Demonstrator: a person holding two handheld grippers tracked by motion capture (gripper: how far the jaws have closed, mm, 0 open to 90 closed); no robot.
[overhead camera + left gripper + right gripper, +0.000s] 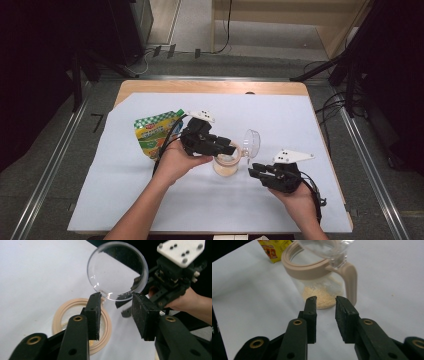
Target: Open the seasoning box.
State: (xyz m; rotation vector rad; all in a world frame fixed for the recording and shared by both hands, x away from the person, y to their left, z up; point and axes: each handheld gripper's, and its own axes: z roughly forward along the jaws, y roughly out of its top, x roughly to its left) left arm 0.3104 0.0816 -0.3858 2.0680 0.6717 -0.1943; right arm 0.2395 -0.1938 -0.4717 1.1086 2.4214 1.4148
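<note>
Two grippers [231, 148] [253, 172] flanking the jar [226, 165].

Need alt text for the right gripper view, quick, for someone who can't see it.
A clear jar with a beige rim and handle, its clear lid flipped up, stands on the white table cover with pale crumbs at its bottom. The right gripper points at it, jaws apart and holding nothing. A yellow packet lies behind.

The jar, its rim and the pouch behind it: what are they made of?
Jar: probably clear plastic, maybe glass; the powder shows through it. Rim and handle: matte beige plastic, smoothly moulded. Lid: clear and glossy, with bright reflections. Pouch: printed, shiny flexible film, apparently.
</note>
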